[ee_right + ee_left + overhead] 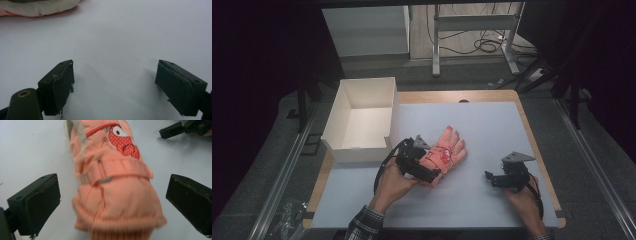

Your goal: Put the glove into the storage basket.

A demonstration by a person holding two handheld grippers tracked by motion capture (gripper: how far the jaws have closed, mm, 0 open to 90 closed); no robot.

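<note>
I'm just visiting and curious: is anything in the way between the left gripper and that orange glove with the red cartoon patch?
Nothing visible. The left gripper has its jaws spread on either side of the orange glove, at its cuff end, with a gap on each side and only bare white table showing in those gaps. The pads do not press on it.
</note>
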